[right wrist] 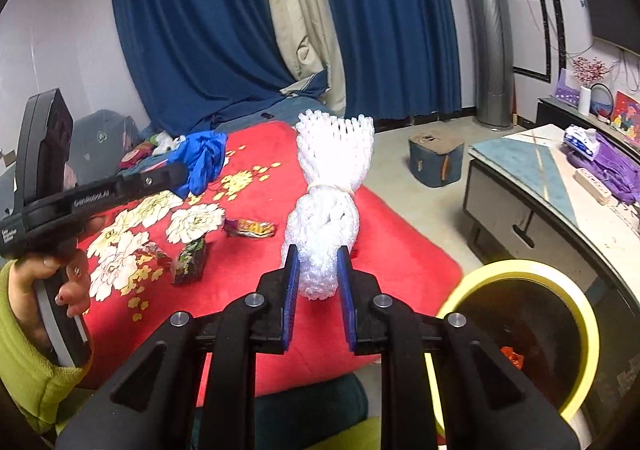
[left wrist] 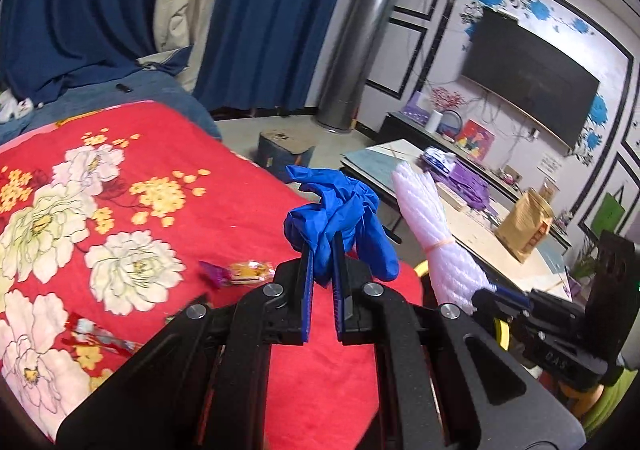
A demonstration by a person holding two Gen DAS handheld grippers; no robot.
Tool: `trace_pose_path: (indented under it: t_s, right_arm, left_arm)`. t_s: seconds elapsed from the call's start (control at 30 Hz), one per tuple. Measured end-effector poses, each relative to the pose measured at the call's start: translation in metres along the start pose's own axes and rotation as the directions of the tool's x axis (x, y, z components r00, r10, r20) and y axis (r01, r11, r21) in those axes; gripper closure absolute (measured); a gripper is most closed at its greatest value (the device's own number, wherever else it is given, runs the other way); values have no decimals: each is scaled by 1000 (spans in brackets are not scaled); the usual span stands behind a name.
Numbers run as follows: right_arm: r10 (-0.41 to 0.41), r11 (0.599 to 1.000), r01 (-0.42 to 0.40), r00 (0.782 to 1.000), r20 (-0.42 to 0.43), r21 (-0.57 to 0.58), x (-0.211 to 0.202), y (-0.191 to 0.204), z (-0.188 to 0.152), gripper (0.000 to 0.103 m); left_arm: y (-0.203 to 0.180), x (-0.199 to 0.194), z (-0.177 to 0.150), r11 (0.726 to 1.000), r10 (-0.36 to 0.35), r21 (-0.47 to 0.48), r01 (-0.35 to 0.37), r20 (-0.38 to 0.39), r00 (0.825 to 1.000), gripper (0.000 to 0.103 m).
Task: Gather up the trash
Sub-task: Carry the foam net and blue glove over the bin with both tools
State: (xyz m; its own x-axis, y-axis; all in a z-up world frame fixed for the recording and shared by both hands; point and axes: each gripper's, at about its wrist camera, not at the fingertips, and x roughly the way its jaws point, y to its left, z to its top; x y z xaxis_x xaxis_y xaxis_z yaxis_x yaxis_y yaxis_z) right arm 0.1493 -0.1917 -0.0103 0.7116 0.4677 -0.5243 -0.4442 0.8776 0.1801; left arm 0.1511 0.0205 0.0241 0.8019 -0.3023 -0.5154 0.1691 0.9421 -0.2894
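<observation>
You are in the carrying step: both pieces of trash are picked up and neither is dropped yet. Your left gripper [left wrist: 322, 250] is clenched on the crumpled blue glove [left wrist: 340, 210], which hangs above the edge of the red blanket [left wrist: 168, 154]. Your right gripper [right wrist: 318, 270] is clamped on the lower end of the white foam net [right wrist: 328, 194], standing upright between its pads.

The next move, as I judge it, calls for swinging both loads to the yellow-rimmed bin [right wrist: 520, 330], which sits low at your right, just beside the blanket's corner and near the low table [right wrist: 520, 186]. Bring the foam net over first, since it is closer, and release only once it is over the opening.

Mind the table's edge beside the bin; the gap there looks tight. The floor beyond the blanket is open. Three wrappers [right wrist: 250, 228] lie on the blanket, not yet collected.
</observation>
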Motion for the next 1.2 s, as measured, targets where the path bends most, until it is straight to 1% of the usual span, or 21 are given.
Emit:
trace_pose_path:
  t_s: [0.17, 0.33, 0.53, 0.77, 0.97, 1.1, 1.2]
  right_arm:
    - [-31, 1000, 31, 999, 17, 5, -15, -13, -3, 85]
    - [-62, 998, 62, 998, 18, 5, -24, -23, -9, 85]
    - [-99, 995, 99, 995, 14, 25, -34, -38, -18, 85]
    - [-146, 987, 145, 989, 9, 74, -45, -61, -27, 85]
    - [-211, 972, 210, 977, 1, 108, -50, -85, -36, 85]
    - [-283, 952, 281, 959, -6, 117, -53, -104, -43, 85]
    - [-310, 940, 309, 950, -16, 146, -56, -119, -50, 85]
  left_arm:
    - [-20, 3, -5, 999, -42, 25, 42, -10, 999, 99]
    - [-45, 10, -15, 995, -69, 75, 71, -29, 997, 99]
    - [-68, 20, -28, 987, -120, 103, 125, -60, 991, 99]
    - [-93, 29, -38, 977, -141, 151, 152, -82, 987, 99]
    - [-111, 44, -45, 970, -165, 162, 181, -113, 980, 99]
    - [-126, 56, -51, 963, -181, 176, 204, -139, 974, 99]
    - [-136, 63, -55, 956, -187, 196, 216, -156, 970, 99]
